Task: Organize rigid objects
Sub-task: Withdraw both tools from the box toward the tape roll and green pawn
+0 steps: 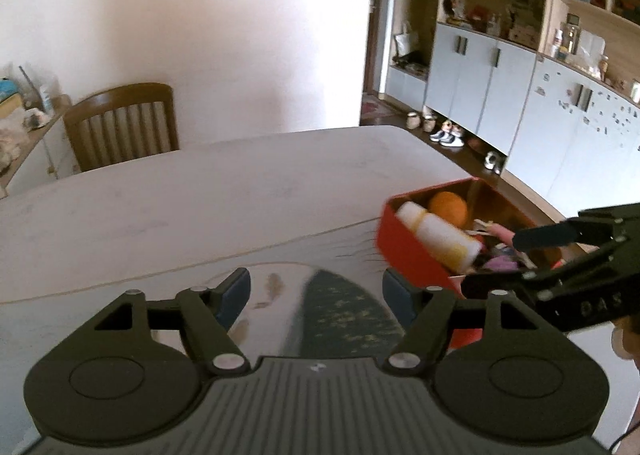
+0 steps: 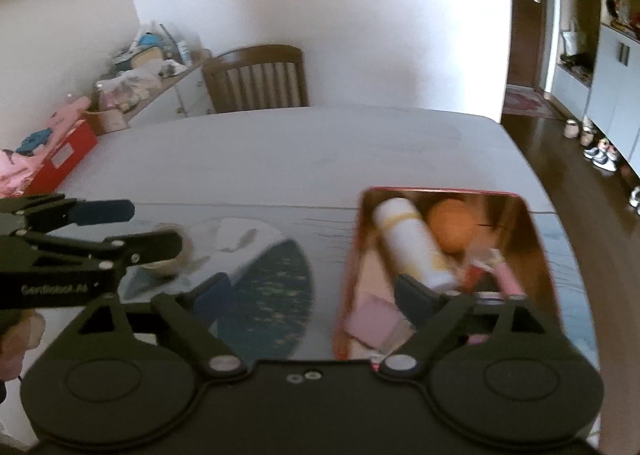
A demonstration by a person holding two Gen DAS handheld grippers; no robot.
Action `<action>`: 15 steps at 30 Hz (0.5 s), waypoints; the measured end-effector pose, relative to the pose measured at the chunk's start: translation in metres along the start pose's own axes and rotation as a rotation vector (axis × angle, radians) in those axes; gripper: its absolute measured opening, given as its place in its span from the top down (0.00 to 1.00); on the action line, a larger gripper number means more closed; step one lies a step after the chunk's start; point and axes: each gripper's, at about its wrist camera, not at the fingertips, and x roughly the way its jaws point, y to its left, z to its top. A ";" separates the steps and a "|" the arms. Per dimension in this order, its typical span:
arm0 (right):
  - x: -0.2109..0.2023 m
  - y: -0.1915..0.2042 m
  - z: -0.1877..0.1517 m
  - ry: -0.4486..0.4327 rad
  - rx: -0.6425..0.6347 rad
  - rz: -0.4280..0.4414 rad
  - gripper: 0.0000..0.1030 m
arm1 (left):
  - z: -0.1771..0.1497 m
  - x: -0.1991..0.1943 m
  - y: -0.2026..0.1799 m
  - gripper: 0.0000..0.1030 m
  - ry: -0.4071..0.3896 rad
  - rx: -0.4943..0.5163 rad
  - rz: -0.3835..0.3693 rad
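Observation:
A red box (image 1: 412, 251) (image 2: 352, 255) stands on the table at the right. It holds a white and yellow bottle (image 1: 440, 239) (image 2: 412, 243), an orange (image 1: 450, 207) (image 2: 456, 227) and pink items (image 2: 380, 319). My left gripper (image 1: 316, 291) is open and empty, over a dark blue mat (image 1: 344, 311) just left of the box. My right gripper (image 2: 316, 295) is open and empty; its right finger (image 2: 416, 299) hangs over the box and its left finger over the mat (image 2: 272, 287). Each gripper shows in the other's view, the right (image 1: 560, 255) and the left (image 2: 80, 239).
A small round object (image 2: 172, 255) and white paper (image 2: 240, 235) lie on the table (image 1: 200, 195) left of the mat. A wooden chair (image 1: 124, 123) stands at the far edge. A cluttered sideboard (image 2: 152, 71) is at the left, cabinets (image 1: 520, 95) at the right.

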 end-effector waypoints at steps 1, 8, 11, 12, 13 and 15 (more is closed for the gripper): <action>0.001 0.006 0.001 -0.007 -0.003 0.010 0.06 | -0.001 -0.002 0.007 0.25 -0.004 -0.004 0.005; 0.015 0.050 0.008 -0.033 -0.025 0.067 0.00 | -0.007 -0.008 0.052 0.21 -0.013 -0.041 0.027; 0.022 0.065 0.009 -0.038 -0.012 0.112 0.00 | -0.010 -0.007 0.073 0.19 -0.012 -0.062 0.038; 0.025 0.072 0.009 -0.040 -0.010 0.131 0.00 | -0.011 -0.007 0.079 0.18 -0.011 -0.068 0.048; 0.028 0.077 0.010 -0.041 -0.011 0.142 0.00 | -0.012 -0.007 0.087 0.18 -0.010 -0.074 0.063; 0.035 0.089 0.011 -0.040 -0.021 0.155 0.00 | -0.016 -0.004 0.101 0.18 -0.005 -0.091 0.098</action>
